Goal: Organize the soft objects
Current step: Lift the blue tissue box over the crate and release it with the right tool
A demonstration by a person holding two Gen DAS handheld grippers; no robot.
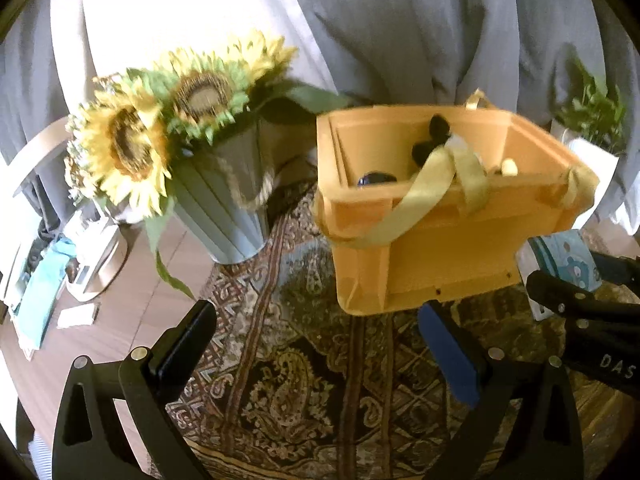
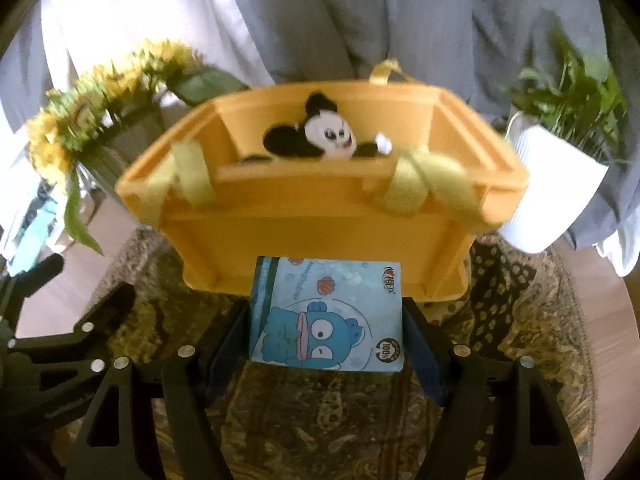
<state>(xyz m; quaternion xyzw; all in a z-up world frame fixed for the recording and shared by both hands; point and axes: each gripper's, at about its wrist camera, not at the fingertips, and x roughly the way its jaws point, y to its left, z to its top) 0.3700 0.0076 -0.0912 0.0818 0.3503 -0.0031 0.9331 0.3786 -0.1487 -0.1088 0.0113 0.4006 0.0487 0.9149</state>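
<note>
Tissue pack (image 2: 326, 314), pale blue with a cartoon fish face, sits pinched between the two fingers of the right claw (image 2: 326, 320), held just in front of the near wall of the bin (image 2: 320, 232). From the left wrist view the same pack (image 1: 560, 260) shows at the right edge, beside the bin's (image 1: 440, 252) lower corner, with the right claw (image 1: 538, 280) clamped on it. That orange bin stands on a patterned rug (image 1: 300, 380), its pale yellow straps (image 2: 404, 188) draped over the rim. Inside lies a black-and-white plush (image 2: 324, 134), face up toward the right wrist camera; in the left view only dark parts of it (image 1: 426, 148) show over the rim. The left claw (image 1: 316, 344) is spread wide with nothing between its fingers, hovering above the rug short of the bin. Left of the bin, sunflowers (image 1: 160, 128) lean out of a grey ribbed pot (image 1: 228, 200), and to the right a green plant (image 2: 572, 84) grows in a white ribbed pot (image 2: 552, 188), just beside the bin's corner. Grey curtains (image 2: 360, 12) hang behind everything. The rug lies on a wood floor (image 1: 132, 308).
</note>
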